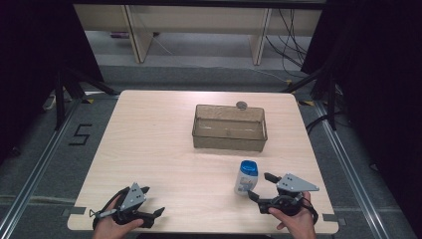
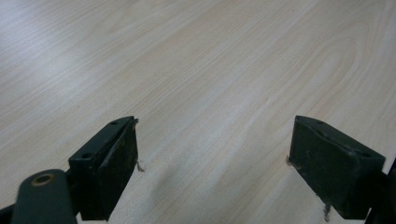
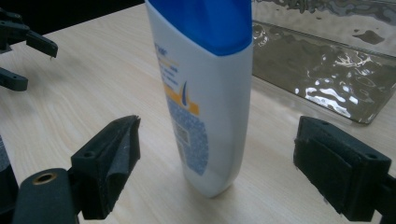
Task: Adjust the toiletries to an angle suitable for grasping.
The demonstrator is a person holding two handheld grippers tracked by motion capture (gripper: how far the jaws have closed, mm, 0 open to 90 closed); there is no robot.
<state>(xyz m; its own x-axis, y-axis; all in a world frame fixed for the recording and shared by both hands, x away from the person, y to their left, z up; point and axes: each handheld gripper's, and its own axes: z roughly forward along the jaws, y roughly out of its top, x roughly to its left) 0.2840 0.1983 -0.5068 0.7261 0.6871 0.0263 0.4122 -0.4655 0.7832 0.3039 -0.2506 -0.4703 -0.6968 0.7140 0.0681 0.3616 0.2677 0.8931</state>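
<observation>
Black "5" [image 1: 79, 134] on the floor [image 1: 45, 149]; bottle [image 3: 205, 93] print unreadable

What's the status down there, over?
Both grippers, left and right, open and empty. White bottle upright between right jaws, untouched. Clear bin beyond; nothing blocking.

A light wood-grain table [image 1: 149, 149] with rounded corners is seen standing on a grey floor [image 1: 45, 149]. An upright white bottle [image 1: 246, 178] with a blue cap is observed near the table's front right. A clear rectangular bin [image 1: 229, 128] is set farther back, right of centre. A small round grey object [image 1: 242, 105], too small to identify, is noted just behind the bin.
</observation>
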